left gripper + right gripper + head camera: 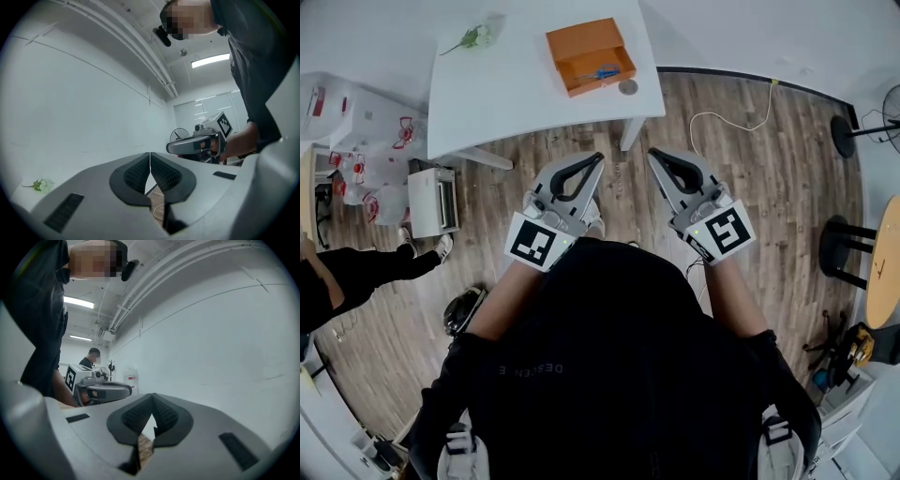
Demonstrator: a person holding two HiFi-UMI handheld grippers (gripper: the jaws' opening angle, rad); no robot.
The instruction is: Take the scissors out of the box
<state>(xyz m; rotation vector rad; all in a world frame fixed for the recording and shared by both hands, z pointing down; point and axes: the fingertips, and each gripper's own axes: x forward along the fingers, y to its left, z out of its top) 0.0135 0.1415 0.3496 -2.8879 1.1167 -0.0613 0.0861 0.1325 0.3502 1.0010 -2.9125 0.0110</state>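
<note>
Orange box (581,39) – one; blue scissors (602,73) inside – one pair.

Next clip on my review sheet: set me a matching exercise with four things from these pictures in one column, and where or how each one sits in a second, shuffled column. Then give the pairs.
Things
1. scissors
2. flower sprig
3. round grey disc
4. left gripper

Place or state
A. on the table, just outside the box's near right corner
B. inside the open orange box
C. on the table's left part, well apart from the box
D. jaws together with nothing between them, over the wooden floor, short of the table

Pairs: 1-B, 2-C, 3-A, 4-D
</note>
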